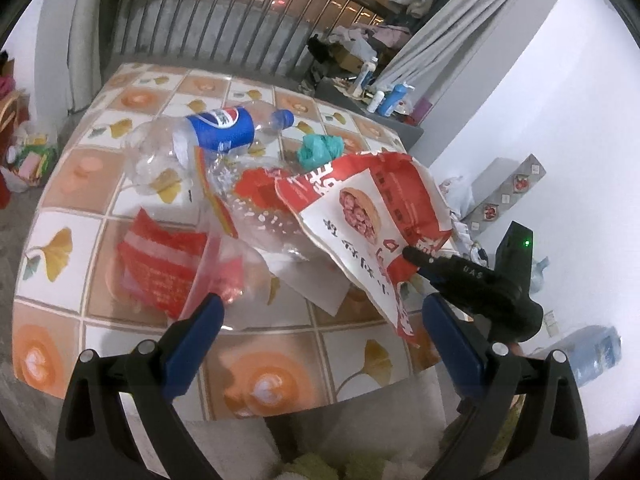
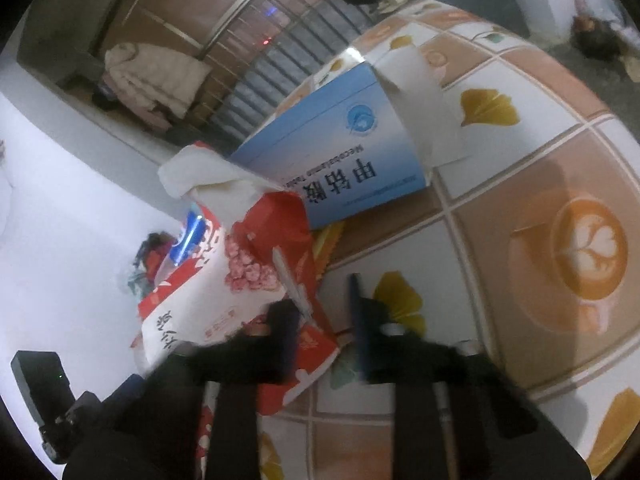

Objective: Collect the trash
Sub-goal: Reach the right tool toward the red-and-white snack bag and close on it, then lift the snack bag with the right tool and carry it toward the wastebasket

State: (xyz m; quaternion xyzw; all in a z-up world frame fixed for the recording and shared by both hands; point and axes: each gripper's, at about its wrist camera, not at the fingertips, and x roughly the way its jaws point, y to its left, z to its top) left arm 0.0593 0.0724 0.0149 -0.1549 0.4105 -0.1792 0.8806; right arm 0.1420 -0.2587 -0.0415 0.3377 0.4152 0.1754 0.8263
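Note:
A red and white snack bag (image 1: pixel 360 208) lies crumpled at the table's right side. My right gripper (image 1: pixel 412 254) is shut on its near edge; in the right wrist view the bag (image 2: pixel 224 280) sits between the blurred fingers of that gripper (image 2: pixel 324 312). My left gripper (image 1: pixel 323 300) hangs open over the table's front, with nothing between its blue pads. Beyond it lie a red wrapper in clear plastic (image 1: pixel 160 268), a Pepsi bottle (image 1: pixel 224 128), a crushed clear bottle (image 1: pixel 156 152) and a green crumpled bag (image 1: pixel 320 148). A blue and white box (image 2: pixel 340 152) and a tissue (image 2: pixel 208 176) lie behind the snack bag.
The table wears a tile-pattern cloth (image 1: pixel 280 384) with leaf and coffee prints. A metal railing (image 1: pixel 240 20) runs behind it. Bottles stand on a side surface (image 1: pixel 384 96) at the back right. A large water jug (image 1: pixel 592 352) and cartons sit on the floor at the right.

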